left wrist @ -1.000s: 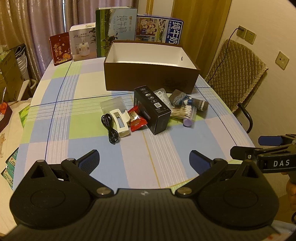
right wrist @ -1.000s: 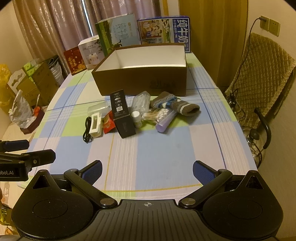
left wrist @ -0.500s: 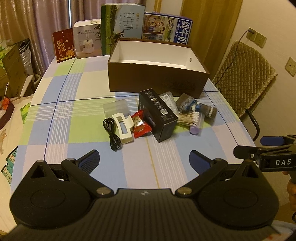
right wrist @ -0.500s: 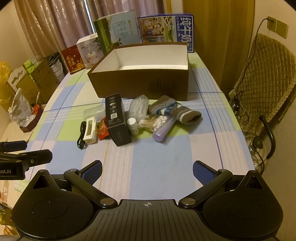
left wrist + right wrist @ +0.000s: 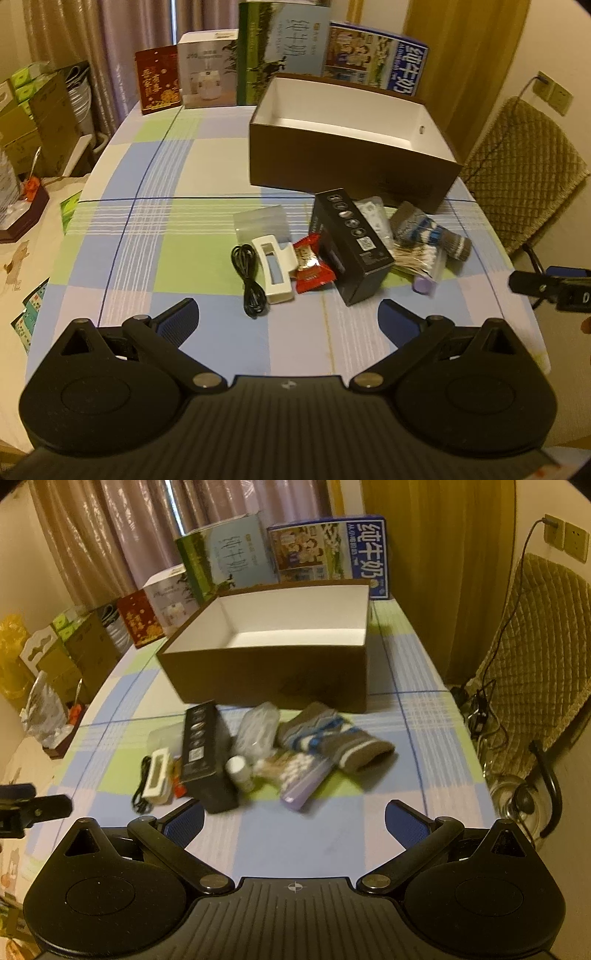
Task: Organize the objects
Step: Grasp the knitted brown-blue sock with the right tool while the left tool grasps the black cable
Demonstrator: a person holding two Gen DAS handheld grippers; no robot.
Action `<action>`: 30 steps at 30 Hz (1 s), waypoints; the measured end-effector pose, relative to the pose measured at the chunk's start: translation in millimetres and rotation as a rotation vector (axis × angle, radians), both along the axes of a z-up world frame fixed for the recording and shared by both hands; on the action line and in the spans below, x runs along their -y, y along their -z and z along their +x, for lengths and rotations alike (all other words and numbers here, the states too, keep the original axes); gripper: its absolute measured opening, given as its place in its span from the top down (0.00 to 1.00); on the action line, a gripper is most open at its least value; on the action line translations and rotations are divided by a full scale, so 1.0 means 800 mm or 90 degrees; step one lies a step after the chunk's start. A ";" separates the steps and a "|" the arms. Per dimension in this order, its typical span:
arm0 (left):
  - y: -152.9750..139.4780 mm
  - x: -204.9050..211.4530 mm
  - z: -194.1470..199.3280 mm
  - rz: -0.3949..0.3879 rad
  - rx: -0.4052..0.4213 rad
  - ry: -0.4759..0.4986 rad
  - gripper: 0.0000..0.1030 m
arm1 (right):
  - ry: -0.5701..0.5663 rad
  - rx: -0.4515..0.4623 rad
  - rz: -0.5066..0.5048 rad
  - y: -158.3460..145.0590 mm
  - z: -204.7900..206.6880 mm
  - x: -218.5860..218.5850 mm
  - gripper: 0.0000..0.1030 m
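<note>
An empty brown box (image 5: 351,162) (image 5: 266,668) with a white inside stands mid-table. In front of it lies a cluster: a black carton (image 5: 351,247) (image 5: 205,753), a red snack packet (image 5: 310,267), a white hair clip (image 5: 275,269) (image 5: 157,773), a coiled black cable (image 5: 249,280), a clear bag (image 5: 260,223), cotton swabs (image 5: 415,256) (image 5: 295,768), a purple tube (image 5: 304,788), a small white bottle (image 5: 239,771) and a striped sock (image 5: 432,232) (image 5: 332,738). My left gripper (image 5: 288,319) is open, short of the cable. My right gripper (image 5: 293,818) is open, short of the tube.
Several cartons (image 5: 284,51) (image 5: 328,554) stand along the table's far edge. A padded chair (image 5: 524,170) (image 5: 539,642) sits to the right. Cardboard boxes (image 5: 33,122) and a bag (image 5: 44,709) crowd the left side. The checked tablecloth (image 5: 155,177) covers the table.
Both grippers have moved forward toward the cluster, which now looks larger and nearer. Both stay open and nothing on the table has moved.
</note>
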State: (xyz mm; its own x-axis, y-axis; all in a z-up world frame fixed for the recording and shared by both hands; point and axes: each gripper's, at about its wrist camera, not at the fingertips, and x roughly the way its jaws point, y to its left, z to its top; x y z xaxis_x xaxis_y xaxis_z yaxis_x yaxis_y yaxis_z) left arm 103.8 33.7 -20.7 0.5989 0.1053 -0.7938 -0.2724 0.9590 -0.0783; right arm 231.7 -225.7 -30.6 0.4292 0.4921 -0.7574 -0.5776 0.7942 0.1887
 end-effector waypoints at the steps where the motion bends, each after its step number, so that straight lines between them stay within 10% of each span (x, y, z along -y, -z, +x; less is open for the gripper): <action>1: 0.002 -0.001 0.002 0.003 -0.001 -0.006 0.01 | -0.003 0.005 0.001 0.001 0.006 0.001 0.02; 30: 0.048 -0.016 0.045 0.027 -0.060 -0.209 0.01 | -0.192 0.027 -0.055 0.113 0.166 -0.047 0.22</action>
